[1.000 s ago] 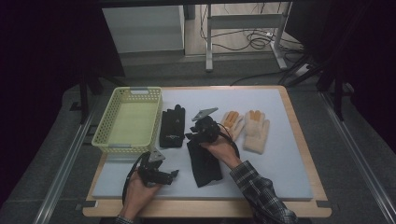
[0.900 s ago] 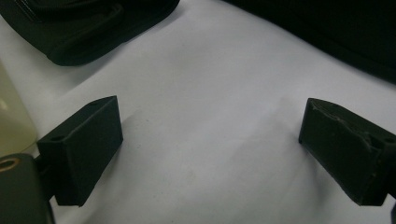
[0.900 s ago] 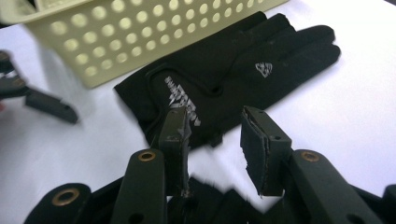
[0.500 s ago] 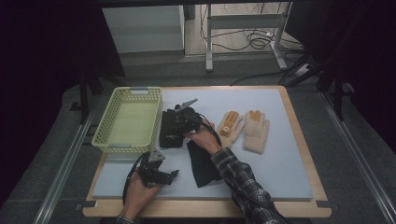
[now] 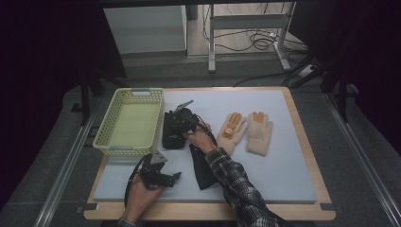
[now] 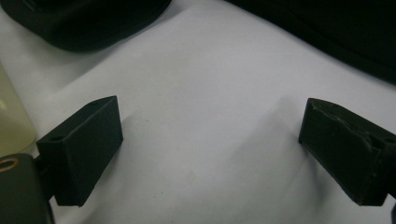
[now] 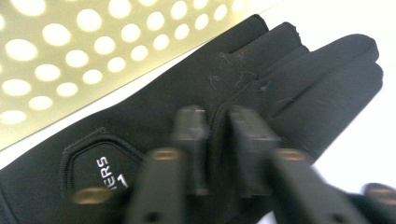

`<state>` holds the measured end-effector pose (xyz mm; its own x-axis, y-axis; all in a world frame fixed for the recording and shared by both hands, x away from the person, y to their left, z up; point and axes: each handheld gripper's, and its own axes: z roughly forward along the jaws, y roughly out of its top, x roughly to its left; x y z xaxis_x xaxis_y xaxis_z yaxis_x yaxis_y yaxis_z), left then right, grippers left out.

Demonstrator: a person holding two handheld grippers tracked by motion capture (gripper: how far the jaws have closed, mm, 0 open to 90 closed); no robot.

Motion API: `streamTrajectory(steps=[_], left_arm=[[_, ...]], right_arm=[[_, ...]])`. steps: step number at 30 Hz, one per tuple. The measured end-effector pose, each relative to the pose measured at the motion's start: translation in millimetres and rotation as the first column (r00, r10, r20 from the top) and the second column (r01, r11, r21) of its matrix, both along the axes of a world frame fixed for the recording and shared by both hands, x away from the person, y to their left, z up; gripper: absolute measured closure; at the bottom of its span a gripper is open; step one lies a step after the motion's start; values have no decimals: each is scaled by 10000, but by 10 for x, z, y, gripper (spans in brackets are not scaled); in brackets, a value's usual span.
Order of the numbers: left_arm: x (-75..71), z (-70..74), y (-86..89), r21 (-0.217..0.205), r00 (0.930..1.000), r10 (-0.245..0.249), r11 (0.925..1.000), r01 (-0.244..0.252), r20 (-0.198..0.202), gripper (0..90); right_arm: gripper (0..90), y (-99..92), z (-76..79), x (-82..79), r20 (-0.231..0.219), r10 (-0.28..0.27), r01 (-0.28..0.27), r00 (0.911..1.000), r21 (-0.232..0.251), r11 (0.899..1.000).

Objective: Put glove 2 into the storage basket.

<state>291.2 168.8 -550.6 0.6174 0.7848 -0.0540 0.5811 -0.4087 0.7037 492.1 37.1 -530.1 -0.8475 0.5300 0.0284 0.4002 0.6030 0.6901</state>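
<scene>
Two black fabric gloves lie on the white-padded worktop, the second nearer the person. Two cream knitted gloves with orange fingertips sit alongside, the other beside it. One pale-yellow perforated plastic basket.

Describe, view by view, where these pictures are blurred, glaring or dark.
Right gripper view: right gripper jaws smeared with blur, black glove sharper, basket holes glaring. Left gripper view: jaws sharp, mat evenly lit. High view: table bright, surroundings nearly black.
</scene>
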Motion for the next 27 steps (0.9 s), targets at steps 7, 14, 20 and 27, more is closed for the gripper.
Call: streamTrajectory(steps=[7,14,20,27], left_arm=[[0,0,1,-1,10000,1,10000,-1,1,63],[1,1,3,14,10000,-24,10000,24,15,63],[1,0,4,19,10000,-24,10000,24,25,63],[3,2,9,85,10000,-59,9999,59,41,64]], right_arm=[[857,40,79,-78,437,78,-52,9990,-584,9983],[857,-195,422,-200,690,271,-291,9972,278,9992],[856,-415,768,-419,981,628,-691,9932,615,9957],[855,-740,1018,-775,1217,942,-1010,9881,511,9936]])
